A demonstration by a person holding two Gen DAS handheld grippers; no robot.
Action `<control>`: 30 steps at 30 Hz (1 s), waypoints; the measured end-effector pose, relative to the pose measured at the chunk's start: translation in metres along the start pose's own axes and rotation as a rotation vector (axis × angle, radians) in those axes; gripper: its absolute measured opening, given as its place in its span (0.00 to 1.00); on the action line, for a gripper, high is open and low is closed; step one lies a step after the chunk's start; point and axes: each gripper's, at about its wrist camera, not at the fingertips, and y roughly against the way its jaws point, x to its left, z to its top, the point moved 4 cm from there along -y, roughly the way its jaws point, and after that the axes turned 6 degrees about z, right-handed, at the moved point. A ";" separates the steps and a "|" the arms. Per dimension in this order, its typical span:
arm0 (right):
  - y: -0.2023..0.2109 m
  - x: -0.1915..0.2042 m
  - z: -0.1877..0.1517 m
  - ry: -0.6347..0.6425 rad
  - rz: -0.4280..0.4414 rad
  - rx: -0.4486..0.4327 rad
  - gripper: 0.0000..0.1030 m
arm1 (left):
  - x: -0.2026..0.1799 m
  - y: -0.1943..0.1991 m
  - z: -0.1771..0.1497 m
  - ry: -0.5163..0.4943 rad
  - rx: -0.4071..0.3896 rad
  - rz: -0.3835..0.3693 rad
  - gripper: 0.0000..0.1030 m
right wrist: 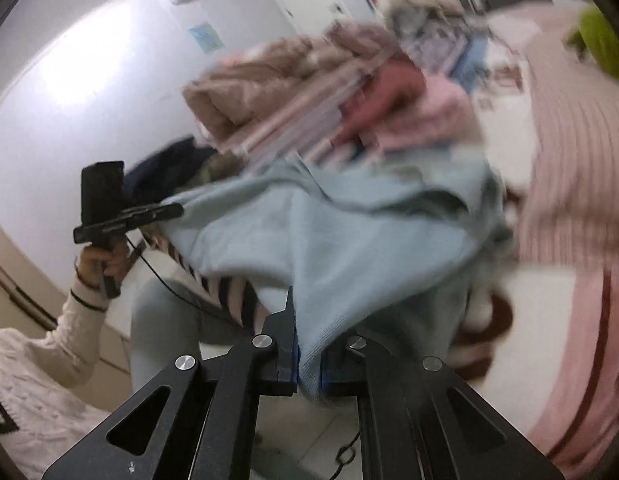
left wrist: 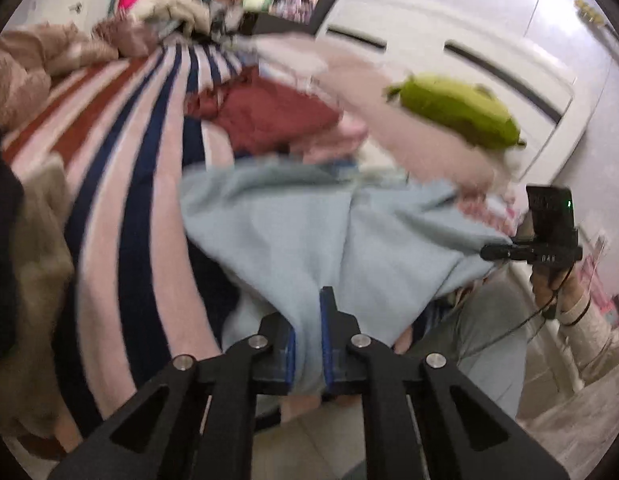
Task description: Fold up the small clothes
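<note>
A light blue garment (left wrist: 309,232) hangs stretched between my two grippers above the striped bed. My left gripper (left wrist: 309,320) is shut on one edge of it, cloth pinched between the blue pads. My right gripper (right wrist: 309,332) is shut on the other edge of the same garment (right wrist: 349,240). The right gripper also shows in the left wrist view (left wrist: 549,248) at the far right, and the left gripper shows in the right wrist view (right wrist: 109,220) at the left. Both views are motion-blurred.
A bed with a pink, navy and red striped blanket (left wrist: 141,152) lies below. A pile of maroon (left wrist: 277,116) and pink clothes sits on it, with a green plush (left wrist: 457,112) on a pink pillow. White wardrobe (left wrist: 449,32) stands behind. Beige bedding (left wrist: 33,64) lies far left.
</note>
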 end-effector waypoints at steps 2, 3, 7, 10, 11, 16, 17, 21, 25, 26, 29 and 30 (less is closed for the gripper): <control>-0.011 -0.010 -0.008 -0.019 -0.044 0.044 0.05 | 0.002 -0.011 -0.005 0.016 0.050 -0.016 0.13; -0.012 -0.016 -0.008 -0.039 -0.050 0.061 0.05 | 0.004 -0.009 -0.003 0.026 0.048 -0.021 0.16; 0.018 -0.011 0.015 0.026 -0.107 0.001 0.43 | 0.010 0.021 0.021 0.014 -0.062 0.070 0.58; 0.041 -0.006 0.049 0.119 -0.237 -0.073 0.52 | 0.011 0.026 0.046 -0.008 -0.098 0.116 0.60; 0.042 -0.006 0.060 0.143 -0.250 -0.083 0.52 | 0.010 0.020 0.055 -0.011 -0.097 0.100 0.62; -0.021 -0.008 0.094 0.304 -0.339 0.062 0.63 | 0.006 -0.039 0.082 -0.040 -0.017 0.081 0.66; -0.034 -0.011 0.095 0.331 -0.359 0.101 0.62 | 0.003 -0.055 0.084 -0.046 0.011 0.065 0.66; -0.078 -0.029 0.090 0.433 -0.457 0.232 0.56 | -0.003 -0.097 0.089 -0.070 0.094 0.042 0.62; -0.081 -0.056 0.114 0.381 -0.570 0.180 0.12 | 0.000 -0.120 0.106 -0.083 0.112 0.098 0.57; -0.080 -0.060 0.120 0.362 -0.577 0.165 0.12 | 0.003 -0.125 0.112 -0.083 0.111 0.123 0.57; -0.079 -0.079 0.145 0.296 -0.608 0.130 0.13 | 0.017 -0.138 0.128 -0.090 0.105 0.214 0.57; -0.081 -0.087 0.152 0.289 -0.642 0.121 0.13 | 0.023 -0.142 0.131 -0.093 0.101 0.244 0.57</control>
